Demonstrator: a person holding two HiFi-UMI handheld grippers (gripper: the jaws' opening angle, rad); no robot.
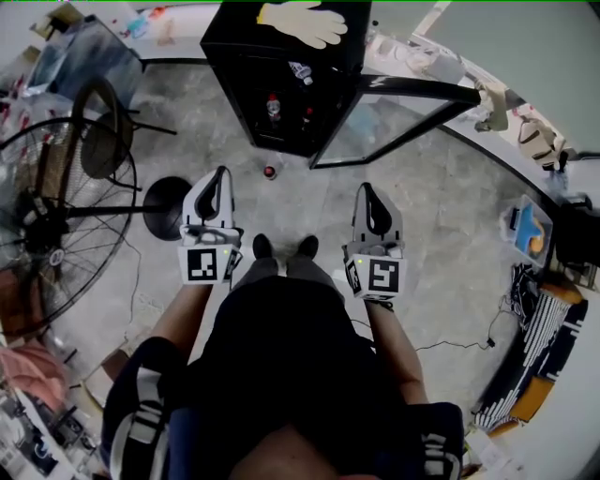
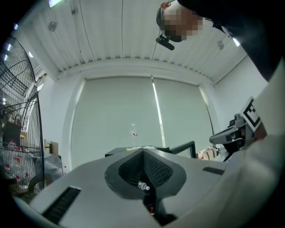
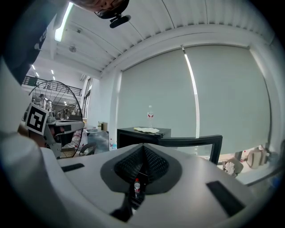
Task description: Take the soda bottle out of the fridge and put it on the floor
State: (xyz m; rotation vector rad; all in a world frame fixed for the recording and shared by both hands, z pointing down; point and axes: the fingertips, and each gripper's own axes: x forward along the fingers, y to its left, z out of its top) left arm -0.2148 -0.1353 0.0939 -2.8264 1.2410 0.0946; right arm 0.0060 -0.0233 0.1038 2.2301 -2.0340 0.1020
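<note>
Soda bottle (image 1: pixel 270 172), judged to be the small red-capped item, stands upright on the floor (image 1: pixel 441 216) just in front of the fridge (image 1: pixel 234 37), apart from both grippers; on that reading the placement is done. At far left a fan (image 1: pixel 56 216) on its stand sits well clear of the work area and plays no part. The left gripper (image 1: pixel 221 173) is held back close to the person's body, pointing toward the fridge, its jaws pressed together with nothing between them; the bottles seen past its tips are distant, not gripped. The fridge carries a pale glove (image 1: pixel 302 23) on its top, and other bottles show inside on the shelves. The right gripper (image 1: pixel 365 188) mirrors the left, jaws fully together and empty, likewise drawn back, which suits a retreat after release. At right the glass door (image 1: pixel 412 89) stands swung wide, presumably left so for access; closing it is not part of the stated task.
</note>
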